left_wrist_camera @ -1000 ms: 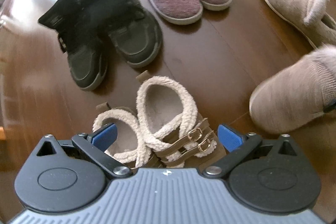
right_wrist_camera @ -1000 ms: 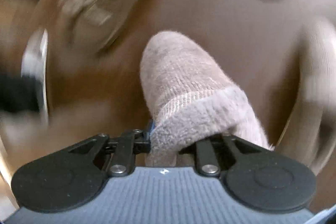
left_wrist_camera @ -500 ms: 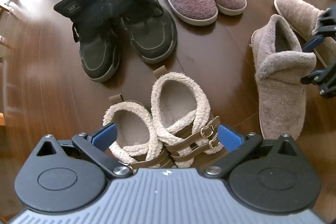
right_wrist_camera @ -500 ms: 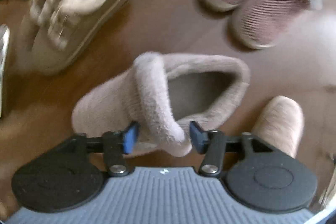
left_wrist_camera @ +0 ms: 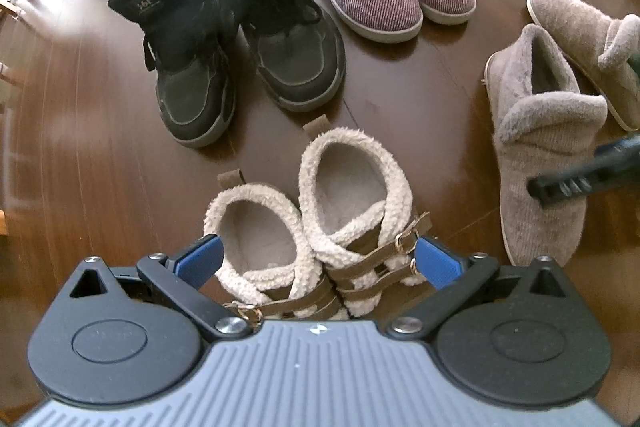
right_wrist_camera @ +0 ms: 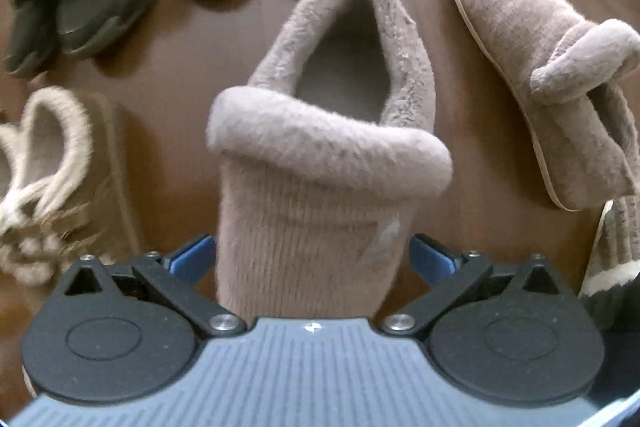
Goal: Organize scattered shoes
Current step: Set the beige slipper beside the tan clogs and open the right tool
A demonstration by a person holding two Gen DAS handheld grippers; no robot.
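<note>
Right claw [right_wrist_camera: 312,255]: a second ago clamped on the cuff of the grey-beige slipper boot [right_wrist_camera: 320,163], carried in a blur. Boot since turned and lowered; now stands on the wooden floor [right_wrist_camera: 192,39] beside its mate [right_wrist_camera: 540,75]. Jaws have just been opening, now spread wide, the boot's toe between them, pads clear of the knit.

Two wrist fisheyes, steeply downward, close over shoes; shared: taupe slipper [left_wrist_camera: 540,155] [right_wrist_camera: 320,167].

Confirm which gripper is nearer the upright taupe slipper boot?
Right. The right gripper straddles the taupe slipper boot, jaws open; the left gripper hovers over the fleece-lined boots beside it.
</note>
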